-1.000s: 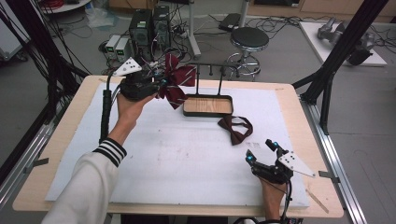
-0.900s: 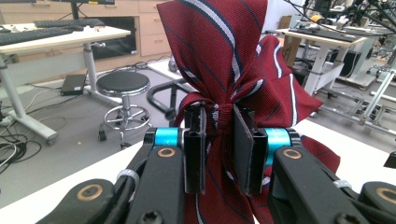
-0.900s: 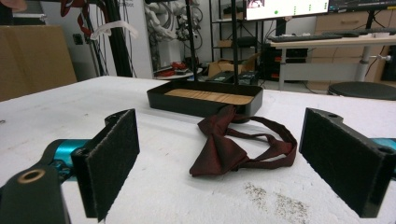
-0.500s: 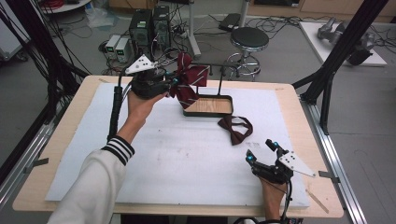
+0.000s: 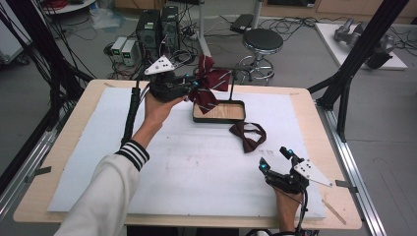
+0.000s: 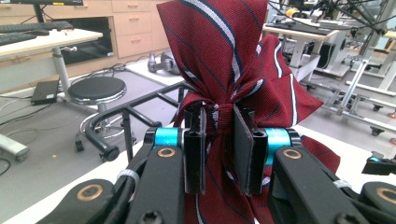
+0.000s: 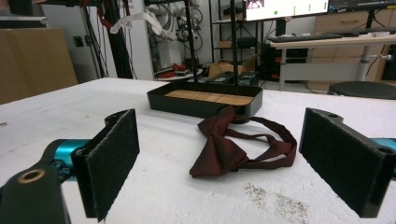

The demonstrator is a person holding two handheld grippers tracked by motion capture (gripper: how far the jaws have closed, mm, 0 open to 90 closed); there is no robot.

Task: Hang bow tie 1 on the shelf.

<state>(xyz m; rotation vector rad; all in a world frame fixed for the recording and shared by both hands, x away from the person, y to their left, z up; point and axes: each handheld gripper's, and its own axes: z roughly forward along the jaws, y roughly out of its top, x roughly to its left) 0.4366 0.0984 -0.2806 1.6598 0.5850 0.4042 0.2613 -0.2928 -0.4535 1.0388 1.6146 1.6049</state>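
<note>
The left gripper (image 5: 193, 84) is up over the far side of the table, pinching a striped bow tie (image 5: 210, 83) right at its knot — in the left gripper view the two black pads (image 6: 195, 149) squeeze the narrow centre band of the striped bow tie (image 6: 233, 60) from either side. It's deep red woven cloth with white and navy diagonal stripes, one wing standing up above the jaws, the other bunched to the side, and a tail of cloth hanging down below. It hangs in the air just beside the black rail of the stand (image 5: 231, 73), above the left end of the black tray (image 5: 219, 118) with its wooden floor.

Near the front edge, the right gripper (image 5: 276, 158) rests low on the white mat (image 5: 88, 147), jaws spread wide with nothing between them. Ahead of it lies a plain dark-red bow tie (image 7: 224, 151) — flat on the mat, strap looped beside it, touching the tray's near wall.
</note>
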